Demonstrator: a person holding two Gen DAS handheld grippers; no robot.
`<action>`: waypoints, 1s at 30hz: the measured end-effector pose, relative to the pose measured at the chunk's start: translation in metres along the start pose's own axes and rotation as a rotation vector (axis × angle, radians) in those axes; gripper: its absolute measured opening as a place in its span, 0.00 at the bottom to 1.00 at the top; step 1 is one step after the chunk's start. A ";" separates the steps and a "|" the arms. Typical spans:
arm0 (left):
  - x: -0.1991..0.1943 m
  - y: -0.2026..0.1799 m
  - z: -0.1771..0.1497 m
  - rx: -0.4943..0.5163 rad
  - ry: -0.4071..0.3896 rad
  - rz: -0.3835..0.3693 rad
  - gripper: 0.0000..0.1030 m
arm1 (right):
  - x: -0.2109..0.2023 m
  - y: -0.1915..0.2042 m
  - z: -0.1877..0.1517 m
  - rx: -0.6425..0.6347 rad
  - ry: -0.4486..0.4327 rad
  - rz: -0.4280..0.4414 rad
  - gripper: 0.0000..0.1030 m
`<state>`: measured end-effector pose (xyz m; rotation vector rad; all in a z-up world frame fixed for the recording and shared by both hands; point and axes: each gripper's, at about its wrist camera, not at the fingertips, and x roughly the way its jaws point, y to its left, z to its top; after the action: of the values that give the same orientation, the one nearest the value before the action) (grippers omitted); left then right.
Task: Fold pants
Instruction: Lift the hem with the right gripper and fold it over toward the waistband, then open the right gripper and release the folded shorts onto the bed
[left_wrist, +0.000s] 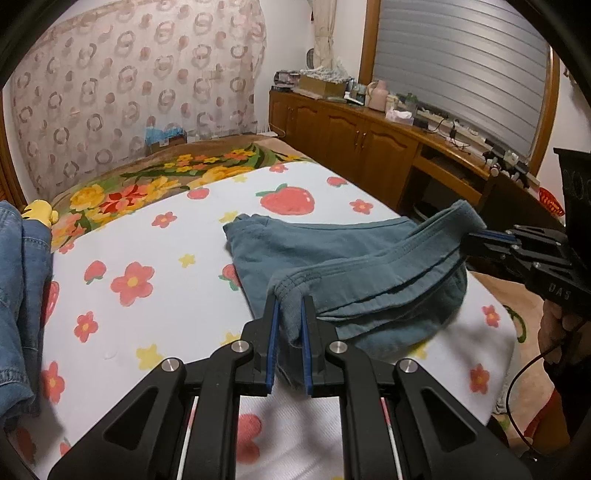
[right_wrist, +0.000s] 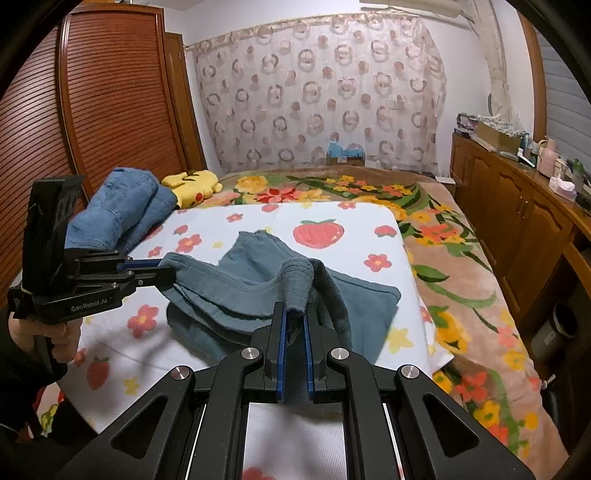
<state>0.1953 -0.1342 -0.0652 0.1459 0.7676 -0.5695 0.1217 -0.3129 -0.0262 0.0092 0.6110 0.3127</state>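
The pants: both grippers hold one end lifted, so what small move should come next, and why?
Probably carry the lifted end forward over the part of the pants still flat on the sheet, then lower it. Both the left gripper and the right gripper are shut on the raised edge, so the fold is begun but not laid down.

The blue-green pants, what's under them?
Under the blue-green pants lies the white sheet with strawberries and flowers. The sheet's pictures right beneath them are covered. Both grippers pinch the lifted edge.

light: even indoor, soft shadows | edges: fisheye-bent, dark corners | blur: slight
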 end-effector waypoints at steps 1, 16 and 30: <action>0.004 0.000 0.000 -0.002 0.009 0.005 0.12 | 0.005 -0.002 0.001 0.003 0.012 -0.002 0.08; -0.008 0.006 -0.011 -0.009 -0.007 -0.017 0.46 | 0.003 -0.016 -0.005 0.028 0.034 -0.001 0.40; 0.025 0.011 -0.014 -0.002 0.093 -0.016 0.46 | 0.044 -0.011 -0.004 -0.115 0.172 -0.076 0.41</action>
<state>0.2068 -0.1310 -0.0938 0.1656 0.8602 -0.5803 0.1564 -0.3109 -0.0549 -0.1525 0.7607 0.2757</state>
